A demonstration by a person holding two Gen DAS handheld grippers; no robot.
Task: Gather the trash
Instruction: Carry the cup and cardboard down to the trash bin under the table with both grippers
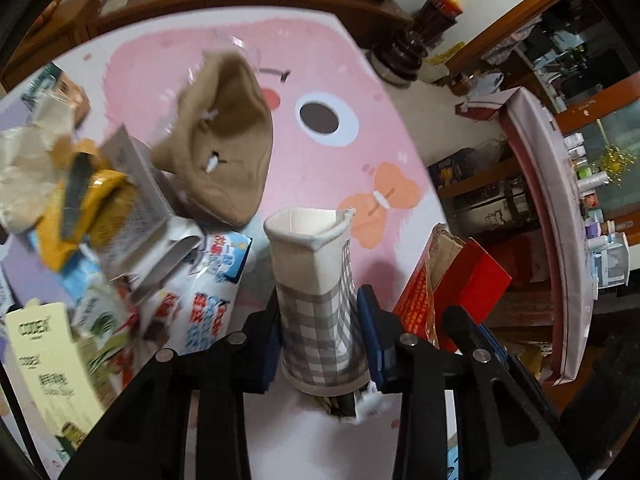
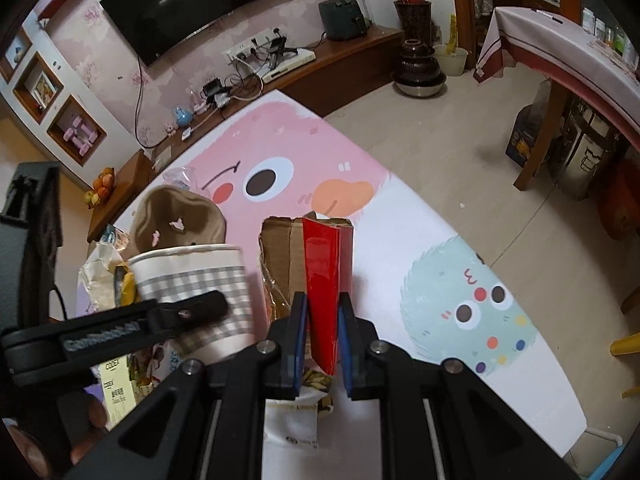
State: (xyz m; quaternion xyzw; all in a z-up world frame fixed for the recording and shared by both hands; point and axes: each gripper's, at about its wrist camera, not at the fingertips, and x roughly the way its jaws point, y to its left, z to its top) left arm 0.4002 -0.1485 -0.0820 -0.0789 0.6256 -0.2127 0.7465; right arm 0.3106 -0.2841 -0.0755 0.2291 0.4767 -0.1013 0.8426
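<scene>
A squashed paper cup (image 1: pixel 316 272) with a grey check pattern sits between the blue pads of my left gripper (image 1: pixel 320 316), which is shut on it. The same cup (image 2: pixel 192 276) shows at the left of the right wrist view, with a left finger (image 2: pixel 180 314) across it. My right gripper (image 2: pixel 323 316) is shut on a flattened red carton (image 2: pixel 326 264), held upright over the pink cartoon mat (image 2: pixel 304 140). That red carton (image 1: pixel 468 276) appears to the right of the cup. A brown pulp cup carrier (image 1: pixel 224 148) lies beyond the cup.
Wrappers, a yellow bag and cartons are piled at the left (image 1: pixel 80 208), with a cream box (image 1: pixel 44 356) near the bottom edge. Torn cardboard (image 2: pixel 280 256) stands behind the red carton. A cloth-covered table (image 2: pixel 560 40) and a dark pot (image 2: pixel 418 68) stand on the floor at the right.
</scene>
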